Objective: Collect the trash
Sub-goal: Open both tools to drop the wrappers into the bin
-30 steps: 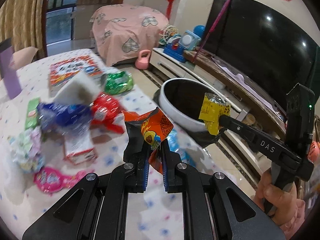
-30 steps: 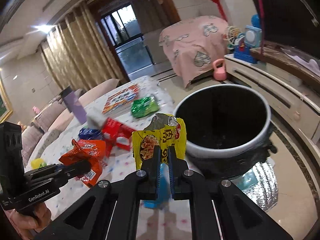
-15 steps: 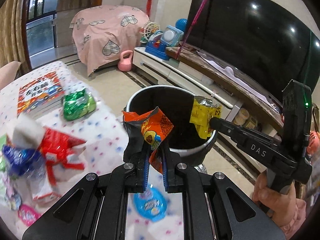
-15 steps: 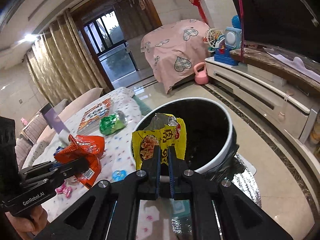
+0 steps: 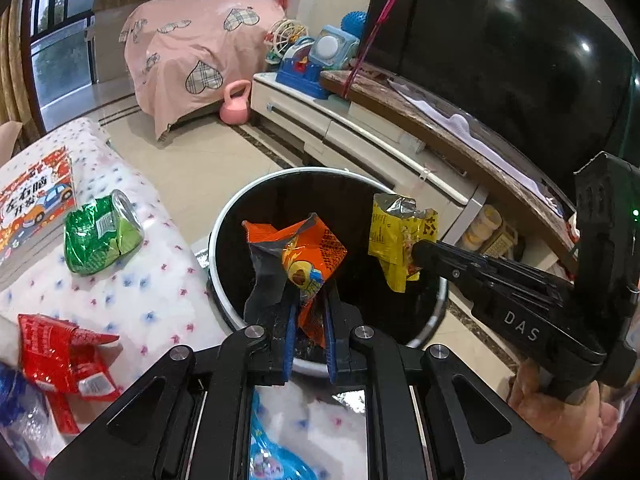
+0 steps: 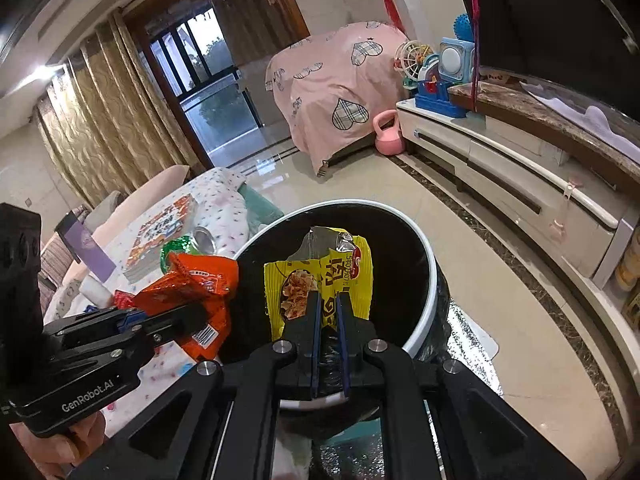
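Note:
My left gripper (image 5: 307, 312) is shut on an orange snack wrapper (image 5: 304, 252) and holds it over the near rim of a black trash bin with a white rim (image 5: 224, 224). My right gripper (image 6: 328, 308) is shut on a yellow snack wrapper (image 6: 320, 264) and holds it over the bin's open mouth (image 6: 430, 268). In the left wrist view the right gripper (image 5: 416, 250) comes in from the right with the yellow wrapper (image 5: 394, 232). In the right wrist view the left gripper (image 6: 196, 314) holds the orange wrapper (image 6: 192, 280) at the bin's left edge.
A table with a dotted white cloth (image 5: 152, 292) stands left of the bin. On it lie a crushed green can (image 5: 100, 236), a red wrapper (image 5: 60, 356), a blue packet (image 5: 276, 456) and a picture book (image 5: 32, 204). A TV cabinet (image 6: 520, 184) runs along the right.
Both grippers have swung right from the table to above the bin, each still holding its wrapper. The bin now fills the middle of both views.

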Demonstrator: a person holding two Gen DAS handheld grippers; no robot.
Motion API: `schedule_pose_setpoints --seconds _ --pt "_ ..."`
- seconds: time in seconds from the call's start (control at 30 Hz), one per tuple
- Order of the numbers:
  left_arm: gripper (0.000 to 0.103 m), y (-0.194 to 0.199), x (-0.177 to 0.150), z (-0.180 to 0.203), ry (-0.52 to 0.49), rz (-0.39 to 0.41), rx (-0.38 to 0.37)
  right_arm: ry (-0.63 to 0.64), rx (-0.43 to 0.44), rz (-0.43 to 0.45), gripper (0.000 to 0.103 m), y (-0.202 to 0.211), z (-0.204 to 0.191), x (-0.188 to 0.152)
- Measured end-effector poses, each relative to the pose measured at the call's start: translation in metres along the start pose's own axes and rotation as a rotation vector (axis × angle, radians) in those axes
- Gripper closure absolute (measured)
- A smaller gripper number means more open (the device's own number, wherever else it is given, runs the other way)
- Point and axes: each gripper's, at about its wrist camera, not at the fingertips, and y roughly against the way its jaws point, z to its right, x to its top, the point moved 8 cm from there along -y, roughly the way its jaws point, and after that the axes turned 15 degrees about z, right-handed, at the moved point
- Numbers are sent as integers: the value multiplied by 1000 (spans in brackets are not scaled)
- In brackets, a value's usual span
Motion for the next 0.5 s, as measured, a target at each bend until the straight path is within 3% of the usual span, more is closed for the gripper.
schedule_pose_setpoints --seconds 0.03,0.07,0.1,0.17,0.5 --pt "91 -2 0 0 0 -2 3 -1 -2 -6 94 -2 2 -1" --pt "83 -3 -1 -1 -2 -4 6 0 -5 -11 92 -4 2 -1" --pt "66 -5 -1 -1 -1 -8 10 4 -9 -18 91 -7 3 -1" --pt "50 -4 -1 -3 1 2 15 -5 -7 -28 83 -10 5 -3" --pt "41 29 -16 -20 41 31 36 -55 -14 19 50 10 8 -1"
